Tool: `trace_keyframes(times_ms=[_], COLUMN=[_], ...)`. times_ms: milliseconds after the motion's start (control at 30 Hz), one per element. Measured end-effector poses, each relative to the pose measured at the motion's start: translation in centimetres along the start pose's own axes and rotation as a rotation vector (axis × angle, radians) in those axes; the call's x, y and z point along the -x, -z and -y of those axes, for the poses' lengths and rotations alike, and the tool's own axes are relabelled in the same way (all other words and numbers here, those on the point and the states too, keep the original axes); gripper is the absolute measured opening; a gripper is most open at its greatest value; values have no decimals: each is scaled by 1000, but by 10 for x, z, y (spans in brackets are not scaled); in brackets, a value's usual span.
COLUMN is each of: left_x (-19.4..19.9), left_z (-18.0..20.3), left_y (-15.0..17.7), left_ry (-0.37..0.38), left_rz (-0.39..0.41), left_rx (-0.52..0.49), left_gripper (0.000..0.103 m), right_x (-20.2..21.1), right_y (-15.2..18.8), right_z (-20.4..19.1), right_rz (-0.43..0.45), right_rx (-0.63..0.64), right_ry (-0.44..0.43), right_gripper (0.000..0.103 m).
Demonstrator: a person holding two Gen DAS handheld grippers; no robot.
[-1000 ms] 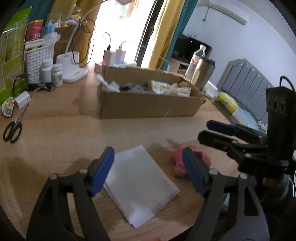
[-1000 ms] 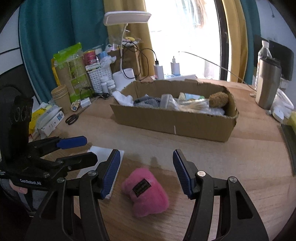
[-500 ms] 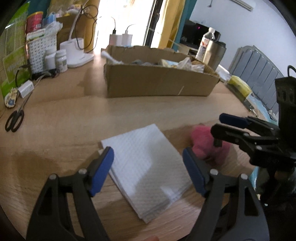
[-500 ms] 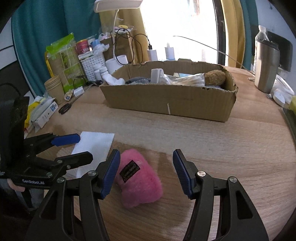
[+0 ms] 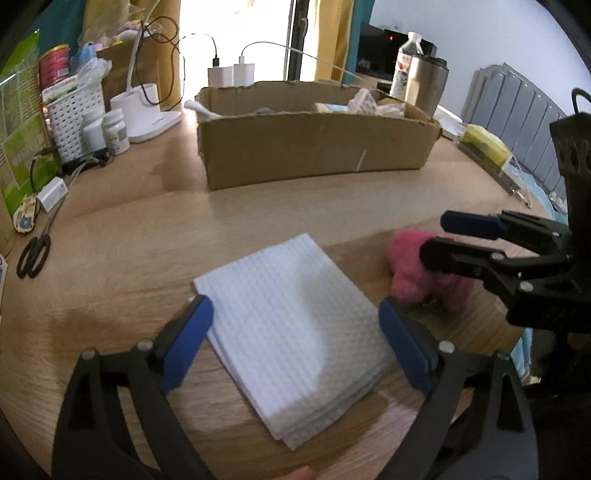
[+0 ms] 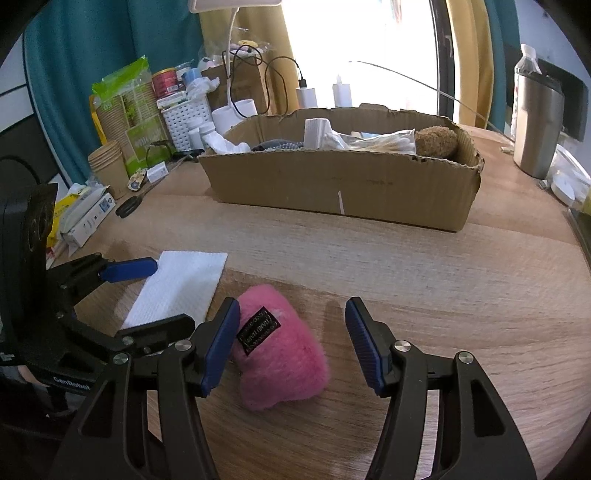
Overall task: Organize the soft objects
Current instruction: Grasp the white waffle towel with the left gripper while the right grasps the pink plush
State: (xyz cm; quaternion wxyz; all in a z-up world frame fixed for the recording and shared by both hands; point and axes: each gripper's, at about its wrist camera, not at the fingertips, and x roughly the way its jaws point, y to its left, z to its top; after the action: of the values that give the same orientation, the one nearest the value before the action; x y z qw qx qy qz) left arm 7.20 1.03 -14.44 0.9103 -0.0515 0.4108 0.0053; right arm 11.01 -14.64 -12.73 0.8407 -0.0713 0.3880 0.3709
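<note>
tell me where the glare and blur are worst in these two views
Left wrist view: the window behind the cardboard box is blown out white, and the folded white cloth and pink plush look soft with motion blur. Right wrist view: the same window glares, but the plush and its label are sharp; straight edges bow toward the rim.

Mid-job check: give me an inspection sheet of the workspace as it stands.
Surface: wooden table, bare in the middle.
Job's things: folded white cloth flat; pink plush beside it; cardboard box part filled.
Clutter: scissors, pill bottles, steel tumbler.
Grippers: left hand-held gripper open astride the cloth; right hand-held gripper open around the plush.
Cables: charger leads behind the box.
Surroundings: curtains, bright window.
</note>
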Motion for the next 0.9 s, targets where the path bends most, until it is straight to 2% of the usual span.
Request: trace_keyframes(times_ms=[167, 600, 800, 867, 900], left_x=[-3, -1, 3, 5, 6], left_z=[9, 8, 12, 13, 12], left_y=[2, 6, 7, 7, 6], left_ry=[-50, -36, -9, -2, 4], left_rz=[3, 30, 40, 42, 42], left_rx=[-57, -67, -85, -84, -79], left_gripper=[95, 91, 71, 53, 50], right_x=[-1, 0, -3, -4, -4], right_y=[1, 4, 7, 7, 7], right_z=[2, -1, -3, -3, -3], right_rz=[-1, -5, -22, -26, -27], right_rx=[-7, 6, 7, 5, 2], right_ry=[-4, -12, -32, -35, -37], right_gripper=[63, 64, 64, 63, 63])
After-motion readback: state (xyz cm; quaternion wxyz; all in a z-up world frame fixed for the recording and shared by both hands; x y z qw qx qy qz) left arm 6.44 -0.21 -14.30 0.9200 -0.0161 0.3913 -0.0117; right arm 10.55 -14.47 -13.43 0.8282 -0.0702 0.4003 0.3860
